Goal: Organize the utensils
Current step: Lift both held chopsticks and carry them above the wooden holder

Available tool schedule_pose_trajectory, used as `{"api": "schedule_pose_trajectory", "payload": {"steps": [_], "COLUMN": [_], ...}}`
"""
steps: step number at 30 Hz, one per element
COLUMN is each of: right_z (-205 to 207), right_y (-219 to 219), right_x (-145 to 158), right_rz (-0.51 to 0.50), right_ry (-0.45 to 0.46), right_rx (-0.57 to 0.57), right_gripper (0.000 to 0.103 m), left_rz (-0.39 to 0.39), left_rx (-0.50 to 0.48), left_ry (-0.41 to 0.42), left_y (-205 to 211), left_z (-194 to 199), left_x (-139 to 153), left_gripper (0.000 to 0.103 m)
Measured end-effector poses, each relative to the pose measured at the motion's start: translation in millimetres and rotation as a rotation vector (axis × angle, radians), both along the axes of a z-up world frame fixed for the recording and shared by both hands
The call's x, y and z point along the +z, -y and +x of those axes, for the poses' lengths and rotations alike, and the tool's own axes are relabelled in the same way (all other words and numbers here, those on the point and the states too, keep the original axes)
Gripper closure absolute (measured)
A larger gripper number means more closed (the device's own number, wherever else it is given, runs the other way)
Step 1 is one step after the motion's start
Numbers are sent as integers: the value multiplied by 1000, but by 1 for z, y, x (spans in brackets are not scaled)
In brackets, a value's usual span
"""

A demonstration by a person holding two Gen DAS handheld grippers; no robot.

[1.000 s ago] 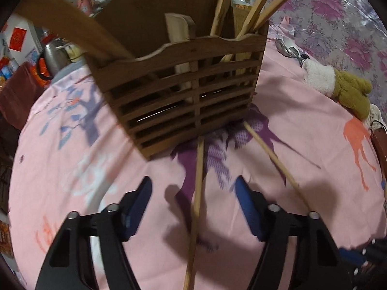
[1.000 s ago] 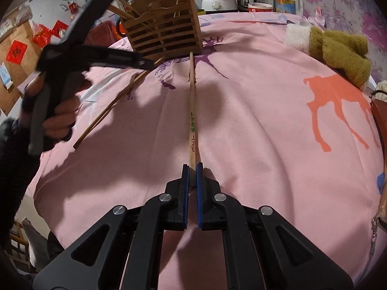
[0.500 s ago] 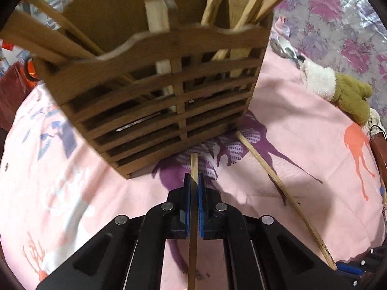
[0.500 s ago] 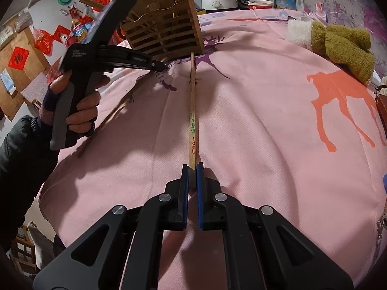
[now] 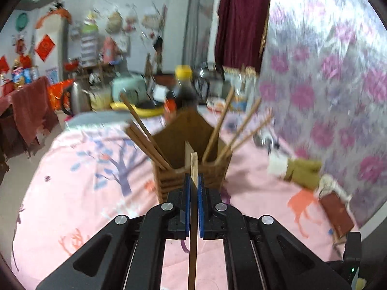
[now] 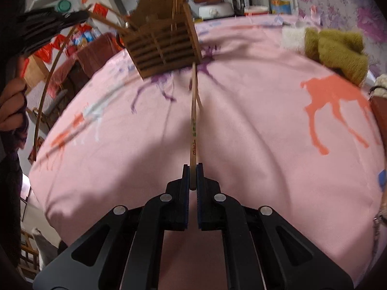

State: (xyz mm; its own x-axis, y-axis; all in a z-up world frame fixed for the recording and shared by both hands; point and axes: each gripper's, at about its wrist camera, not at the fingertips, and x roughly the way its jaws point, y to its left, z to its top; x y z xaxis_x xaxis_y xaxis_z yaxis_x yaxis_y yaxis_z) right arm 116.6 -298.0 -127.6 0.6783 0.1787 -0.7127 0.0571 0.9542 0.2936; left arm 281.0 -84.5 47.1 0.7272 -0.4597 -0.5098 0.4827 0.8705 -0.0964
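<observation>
The left tool (image 5: 192, 188) is clamped tight on a plain wooden chopstick (image 5: 193, 169), whose blunt tip pokes up just past the blue pads (image 5: 186, 193) while the rest of the stick runs down and out of the bottom of the left wrist view. From the right wrist view that same stick curves long and thin down the left edge, with the left tool (image 6: 79, 15) high above the counter and a hand (image 6: 12, 106) wrapped round its handle.

Beyond the raised tip stands the slatted wooden holder (image 5: 191, 169) on the pink cloth-covered counter (image 5: 72, 193), divided down the middle, with several chopsticks (image 5: 142, 130) leaning out of the left compartment and more fanning out to the right (image 5: 241, 125).

The right tool (image 6: 192, 178) is closed just as narrowly on the end of a printed chopstick (image 6: 193, 120) with green and red marks along it. That stick stretches forward over the cloth, its far tip close to the holder's (image 6: 164, 46) front right corner; whether it touches I cannot tell. A thin shadow runs just beside it.

Off to the right, near the edge of the counter, lies an olive and white glove (image 6: 336, 48).
</observation>
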Motion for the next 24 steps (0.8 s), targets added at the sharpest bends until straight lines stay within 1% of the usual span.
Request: {"api": "schedule_pose_trajectory", "payload": {"steps": [3, 5, 7, 12, 15, 20, 24], "right_z": [-6, -6, -6, -1, 9, 39, 67], "right_y": [4, 6, 9, 12, 11, 4, -3], "right_x": [24, 39, 60, 103, 125, 150, 178], "right_rz": [-38, -59, -80, -94, -91, -112, -137], "right_ry": [68, 104, 159, 280, 334, 373, 403], "right_rx": [-14, -17, -26, -38, -26, 3, 28], "right_gripper": [97, 97, 97, 97, 97, 97, 97], "left_rz": [-42, -85, -114, -213, -228, -204, -192], "left_rx": [55, 67, 60, -7, -30, -26, -23], "left_ry": [51, 45, 34, -10, -17, 4, 54], "left_y": [-16, -27, -32, -43, -40, -31, -17], "left_z": [-19, -27, -29, -28, -28, -26, -11], "left_x": [7, 7, 8, 16, 17, 23, 45], "left_gripper": [97, 97, 97, 97, 97, 97, 97]}}
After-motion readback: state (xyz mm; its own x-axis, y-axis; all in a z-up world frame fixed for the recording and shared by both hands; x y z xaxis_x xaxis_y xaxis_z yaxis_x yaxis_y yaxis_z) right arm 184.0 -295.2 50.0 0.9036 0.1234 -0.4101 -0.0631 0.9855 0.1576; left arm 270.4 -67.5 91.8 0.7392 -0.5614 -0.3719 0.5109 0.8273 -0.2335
